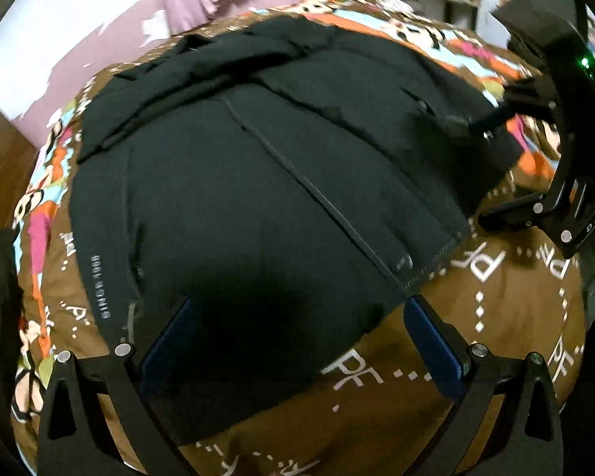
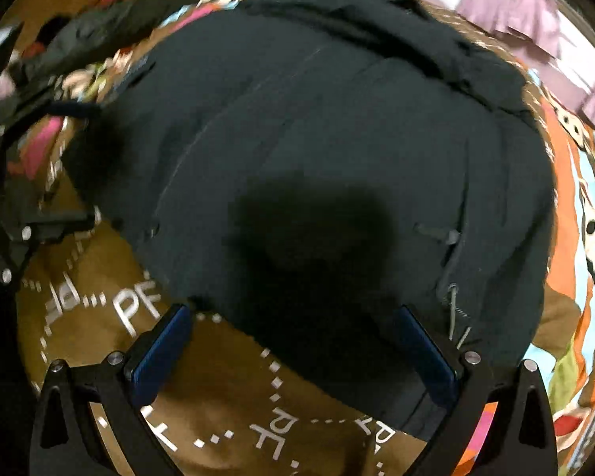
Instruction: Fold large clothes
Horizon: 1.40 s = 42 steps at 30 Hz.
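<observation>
Both tools, left (image 1: 297, 313) and right (image 2: 293, 321), hung open over the jacket's (image 1: 258, 182) hem; each should pinch only hem, sparing the bedspread (image 1: 496, 317).

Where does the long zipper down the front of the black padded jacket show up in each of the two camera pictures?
Left wrist view: the zipper runs diagonally from upper centre down to the hem, lower right, on the black padded jacket.
Right wrist view: only a faint seam line in the upper middle; blurred, probably the zipper.
Shared landmark: the brown bedspread with white "PF" letters.
</observation>
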Each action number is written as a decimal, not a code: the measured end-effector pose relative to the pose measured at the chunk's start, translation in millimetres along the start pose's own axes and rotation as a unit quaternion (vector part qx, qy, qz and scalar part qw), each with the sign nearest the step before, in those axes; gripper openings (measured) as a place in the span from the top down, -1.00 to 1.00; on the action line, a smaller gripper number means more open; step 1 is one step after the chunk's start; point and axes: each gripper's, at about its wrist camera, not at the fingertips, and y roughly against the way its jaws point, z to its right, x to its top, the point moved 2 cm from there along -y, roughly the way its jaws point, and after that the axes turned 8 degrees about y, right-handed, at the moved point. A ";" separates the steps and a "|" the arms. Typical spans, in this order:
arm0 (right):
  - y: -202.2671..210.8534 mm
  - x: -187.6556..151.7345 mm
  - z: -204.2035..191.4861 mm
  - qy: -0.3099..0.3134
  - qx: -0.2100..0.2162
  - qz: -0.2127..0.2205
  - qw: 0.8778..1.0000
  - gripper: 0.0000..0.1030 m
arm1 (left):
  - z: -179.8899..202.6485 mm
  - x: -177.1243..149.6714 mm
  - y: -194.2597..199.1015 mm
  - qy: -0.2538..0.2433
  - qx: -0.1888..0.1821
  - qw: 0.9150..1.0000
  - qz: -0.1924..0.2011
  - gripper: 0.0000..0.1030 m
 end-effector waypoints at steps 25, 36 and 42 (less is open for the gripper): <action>-21.1 34.5 24.9 -0.059 -0.085 0.069 0.992 -1.00 | -2.0 -26.6 -23.2 0.015 0.046 0.999 0.005 -0.97; 20.9 62.6 57.6 -0.136 -0.032 0.153 0.978 -1.00 | -13.6 -25.5 -31.1 0.009 0.109 0.994 0.025 -0.97; 7.6 49.2 57.2 -0.145 -0.018 0.122 0.982 -1.00 | -21.4 -26.4 -38.5 -0.002 0.153 0.988 0.030 -0.97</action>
